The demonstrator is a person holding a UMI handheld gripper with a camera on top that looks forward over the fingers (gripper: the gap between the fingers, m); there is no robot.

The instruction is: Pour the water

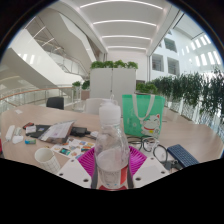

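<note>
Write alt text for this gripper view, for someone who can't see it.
A clear plastic water bottle stands between the gripper's two pink-padded fingers, above a cluttered wooden table. Beyond it are a green bag, a white cup and a bright atrium.

Office bldg. atrium: multi-storey white balconies (40,45), strip ceiling lights (125,22), tall windows (185,55), white planter boxes w/ greenery (112,80), hedge row (195,95); cluttered desk (185,135) w/ keyboard (186,155).

Bright atrium, white balconies (45,45), potted trees (195,95), perhaps skylit ceiling (125,20).
</note>
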